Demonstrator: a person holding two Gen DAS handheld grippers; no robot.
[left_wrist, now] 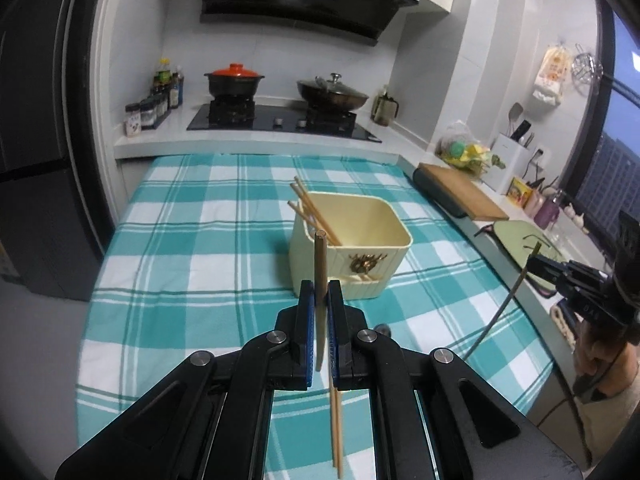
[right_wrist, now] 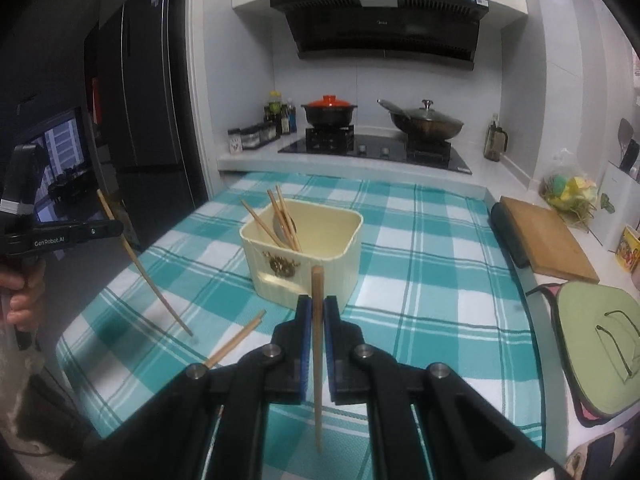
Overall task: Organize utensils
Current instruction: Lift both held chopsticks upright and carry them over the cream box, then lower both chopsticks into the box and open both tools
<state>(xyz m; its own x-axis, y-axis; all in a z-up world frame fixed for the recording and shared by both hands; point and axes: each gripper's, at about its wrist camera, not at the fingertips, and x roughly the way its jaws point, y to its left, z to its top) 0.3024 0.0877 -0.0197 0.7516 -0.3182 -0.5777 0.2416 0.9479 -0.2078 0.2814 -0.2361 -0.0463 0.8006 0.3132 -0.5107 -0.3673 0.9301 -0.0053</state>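
Nearest the camera, two chopsticks (left_wrist: 335,432) are seen lying loose on the checked cloth (left_wrist: 192,272) of the table, well short of the cream holder (left_wrist: 352,248); these remain to be put away.

Above them, one chopstick (left_wrist: 321,300) is clamped between the closed blue pads of the left tool (left_wrist: 321,300), its upper end raised toward the near wall of the holder. Another chopstick (right_wrist: 317,344) is pinched in the same way by the right tool (right_wrist: 317,320), with its tip held just before the holder (right_wrist: 304,256). Neither held stick has yet been brought over the holder's rim.

Inside the holder, several chopsticks (right_wrist: 282,222) are already leaning at the far left corner, so part of the sorting can be judged done. By that reckoning the job is roughly midway: two sticks are in transit and two are left on the cloth near the holder.
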